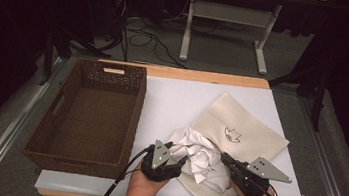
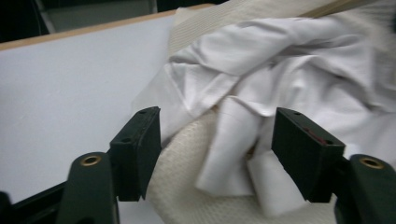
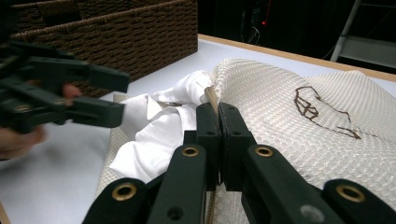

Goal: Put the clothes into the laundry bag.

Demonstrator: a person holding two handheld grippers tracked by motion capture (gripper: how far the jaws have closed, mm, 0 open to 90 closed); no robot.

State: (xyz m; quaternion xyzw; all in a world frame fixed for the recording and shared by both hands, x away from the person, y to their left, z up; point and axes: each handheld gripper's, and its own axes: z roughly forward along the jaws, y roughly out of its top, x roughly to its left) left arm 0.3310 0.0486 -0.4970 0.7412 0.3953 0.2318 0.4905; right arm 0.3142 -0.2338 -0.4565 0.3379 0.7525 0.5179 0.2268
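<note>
A cream mesh bag [image 1: 246,132] with a brown line drawing lies on the white table top. Crumpled white cloth [image 1: 201,154] bulges from its near-left opening. My right gripper [image 1: 225,159] is shut, and its jaws pinch the bag's tan hem [image 3: 211,99] beside the cloth [image 3: 154,135]. To the left of the cloth my left gripper [image 1: 179,159] stands open. In the left gripper view its jaws [image 2: 217,135] straddle a fold of white cloth [image 2: 280,70] and the cream bag edge [image 2: 177,186] without closing. The right gripper view also catches the left gripper [image 3: 100,93], open.
A dark brown woven basket [image 1: 74,159], empty, stands on the left part of the table, close to my left hand; its wall [image 3: 116,37] rises behind the cloth. A white sheet [image 1: 172,98] covers the table. Beyond the far edge are table legs and cables.
</note>
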